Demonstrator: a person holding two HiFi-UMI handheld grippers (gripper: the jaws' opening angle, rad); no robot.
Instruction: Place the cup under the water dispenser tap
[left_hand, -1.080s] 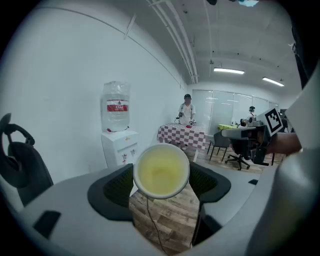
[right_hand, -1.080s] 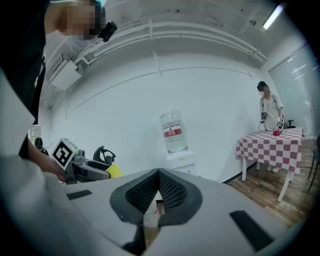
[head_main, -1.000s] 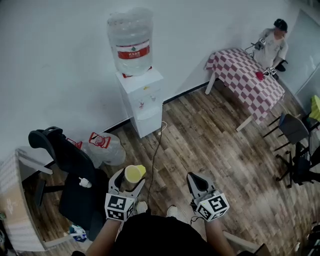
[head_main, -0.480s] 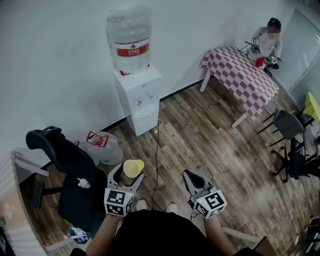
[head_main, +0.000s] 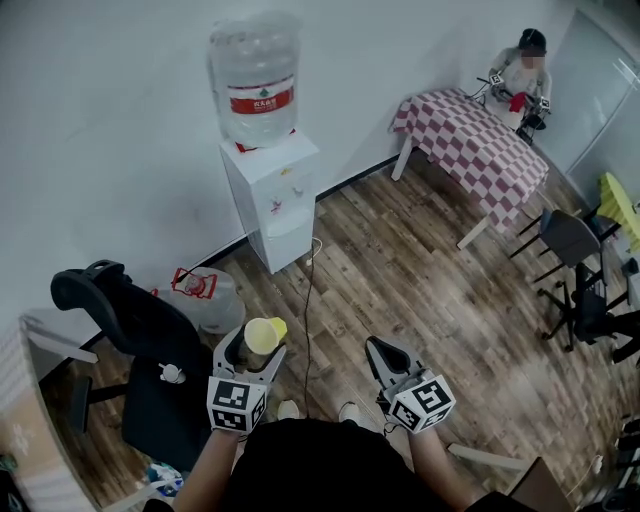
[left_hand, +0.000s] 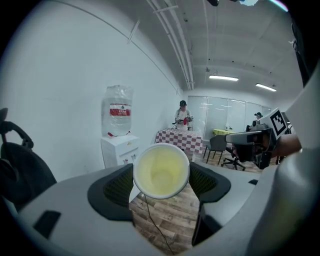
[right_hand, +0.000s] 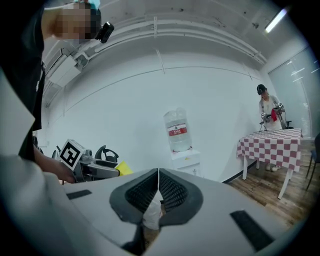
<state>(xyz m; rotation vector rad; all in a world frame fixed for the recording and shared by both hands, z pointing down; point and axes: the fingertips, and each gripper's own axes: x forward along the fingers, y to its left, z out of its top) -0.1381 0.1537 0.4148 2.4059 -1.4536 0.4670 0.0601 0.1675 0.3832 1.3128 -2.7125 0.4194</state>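
Observation:
My left gripper (head_main: 252, 349) is shut on a pale yellow paper cup (head_main: 264, 335), held upright with its empty mouth (left_hand: 161, 170) facing the camera between the jaws. The white water dispenser (head_main: 272, 198) with a large clear bottle (head_main: 255, 78) on top stands against the far wall, well ahead of the cup; its taps (head_main: 281, 206) sit on the front panel. It also shows as the dispenser (left_hand: 119, 150) in the left gripper view and the dispenser (right_hand: 186, 161) in the right gripper view. My right gripper (head_main: 383, 355) hangs shut and empty to the right.
A black office chair (head_main: 140, 328) and a spare water bottle (head_main: 211, 297) lying on the floor are at the left. A cable (head_main: 307, 318) runs across the wooden floor from the dispenser. A checkered table (head_main: 469, 150) with a person (head_main: 518, 72) beside it stands far right, chairs (head_main: 572, 245) nearby.
The view has shifted slightly towards the dispenser, and both grippers have moved with it. The cup stays held in the left gripper; the right gripper stays shut.

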